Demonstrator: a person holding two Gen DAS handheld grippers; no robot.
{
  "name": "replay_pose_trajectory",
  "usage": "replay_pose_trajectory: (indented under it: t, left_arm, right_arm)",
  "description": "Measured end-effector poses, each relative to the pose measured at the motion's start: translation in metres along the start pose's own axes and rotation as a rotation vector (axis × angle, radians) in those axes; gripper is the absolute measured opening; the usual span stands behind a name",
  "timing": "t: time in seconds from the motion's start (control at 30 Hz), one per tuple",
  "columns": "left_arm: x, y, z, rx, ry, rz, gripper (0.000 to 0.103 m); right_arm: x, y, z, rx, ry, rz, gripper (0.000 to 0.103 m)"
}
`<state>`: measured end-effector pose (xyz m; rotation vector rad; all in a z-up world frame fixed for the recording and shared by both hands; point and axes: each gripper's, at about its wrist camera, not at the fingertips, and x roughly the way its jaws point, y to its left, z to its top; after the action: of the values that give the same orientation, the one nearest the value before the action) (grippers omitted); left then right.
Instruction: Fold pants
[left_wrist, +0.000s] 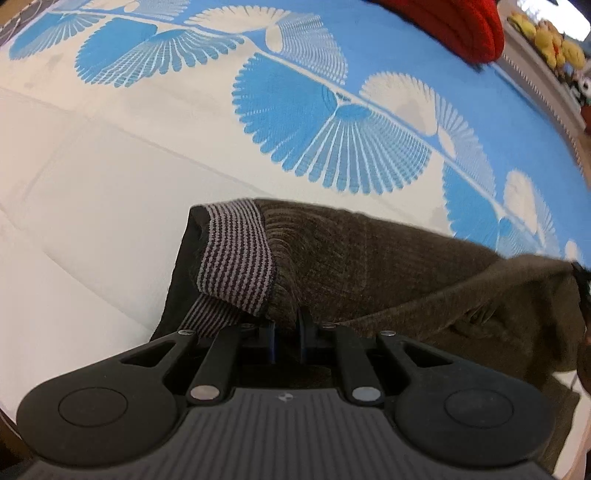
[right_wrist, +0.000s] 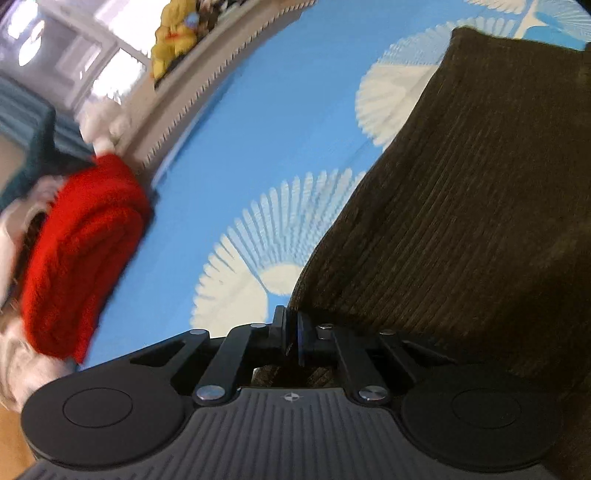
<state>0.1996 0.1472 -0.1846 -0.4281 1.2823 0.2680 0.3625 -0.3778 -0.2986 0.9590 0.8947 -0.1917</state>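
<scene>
A bed cover (left_wrist: 388, 48) in blue and white with fan patterns fills the background. On it lie the brown corduroy pants (left_wrist: 388, 266), striped waistband turned out. A red folded knit (right_wrist: 74, 258) lies near the bed's edge. The left gripper (left_wrist: 286, 332) and right gripper (right_wrist: 291, 332) each pinch the pants' cloth.

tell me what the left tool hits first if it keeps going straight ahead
The left tool is already shut on the brown pants, so straight ahead it only pushes deeper into them, by the striped waistband. Past the pants lies the blue and white bedspread; depth is unclear.
</scene>
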Motion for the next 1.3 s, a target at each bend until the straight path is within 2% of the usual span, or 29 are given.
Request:
replay_pose_trajectory:
  t: [0.07,0.17,0.27,0.37,0.43,0.5,0.57,0.6,0.67,0.7,0.73,0.8,0.83,0.9,1.0,1.1,1.2,1.3]
  left_arm:
    - [-0.008,0.005,0.004,-0.015,-0.028,-0.030,0.012]
    - [-0.030,0.016,0.008,-0.022,-0.113,-0.093,0.011]
    - [-0.048,0.031,0.003,-0.007,-0.161,-0.129,0.011]
    - [-0.056,0.050,-0.010,0.005,-0.134,-0.153,0.010]
    - [-0.055,0.061,-0.021,0.045,-0.078,-0.141,0.010]
    - [-0.044,0.072,-0.032,0.077,0.007,-0.113,0.009]
    - [-0.032,0.081,-0.038,0.082,0.084,-0.087,0.009]
    - [-0.028,0.086,-0.038,0.080,0.111,-0.079,0.009]
    - [-0.025,0.096,-0.036,0.043,0.123,-0.086,0.014]
    - [-0.025,0.100,-0.032,0.010,0.125,-0.098,0.023]
    - [-0.024,0.104,-0.029,-0.017,0.123,-0.109,0.038]
    - [-0.025,0.106,-0.023,-0.053,0.108,-0.115,0.047]
    - [-0.024,0.105,-0.022,-0.061,0.101,-0.111,0.048]
    - [-0.022,0.101,-0.020,-0.077,0.093,-0.106,0.051]
    - [-0.021,0.099,-0.018,-0.082,0.082,-0.095,0.057]
    - [-0.016,0.098,-0.014,-0.096,0.079,-0.075,0.058]
    - [-0.011,0.095,-0.011,-0.092,0.090,-0.078,0.057]
    - [-0.006,0.088,-0.008,-0.056,0.096,-0.069,0.053]
  right_arm:
    - [-0.030,0.007,0.005,-0.012,-0.028,0.019,0.005]
    - [-0.091,0.010,0.009,-0.064,-0.057,0.037,0.005]
    - [-0.161,-0.002,0.003,-0.136,-0.047,0.027,0.004]
    - [-0.225,-0.030,-0.023,-0.191,-0.011,-0.019,0.003]
    - [-0.254,-0.055,-0.047,-0.190,0.037,-0.055,0.003]
    - [-0.268,-0.086,-0.071,-0.187,0.121,-0.134,0.003]
    - [-0.266,-0.118,-0.087,-0.170,0.266,-0.194,0.003]
    - [-0.267,-0.128,-0.088,-0.172,0.295,-0.193,0.003]
    - [-0.276,-0.136,-0.085,-0.254,0.258,-0.231,0.007]
    - [-0.279,-0.134,-0.080,-0.284,0.225,-0.238,0.007]
    - [-0.284,-0.134,-0.073,-0.301,0.191,-0.221,0.007]
    - [-0.289,-0.129,-0.059,-0.341,0.122,-0.181,0.009]
    - [-0.287,-0.122,-0.053,-0.368,0.089,-0.174,0.011]
    - [-0.279,-0.105,-0.042,-0.452,0.024,-0.176,0.028]
    - [-0.250,-0.076,-0.030,-0.574,-0.048,-0.170,0.037]
    - [-0.201,-0.062,-0.028,-0.637,-0.039,-0.195,0.040]
    - [-0.151,-0.055,-0.034,-0.703,0.040,-0.268,0.040]
    - [-0.118,-0.050,-0.045,-0.816,0.059,-0.363,0.040]
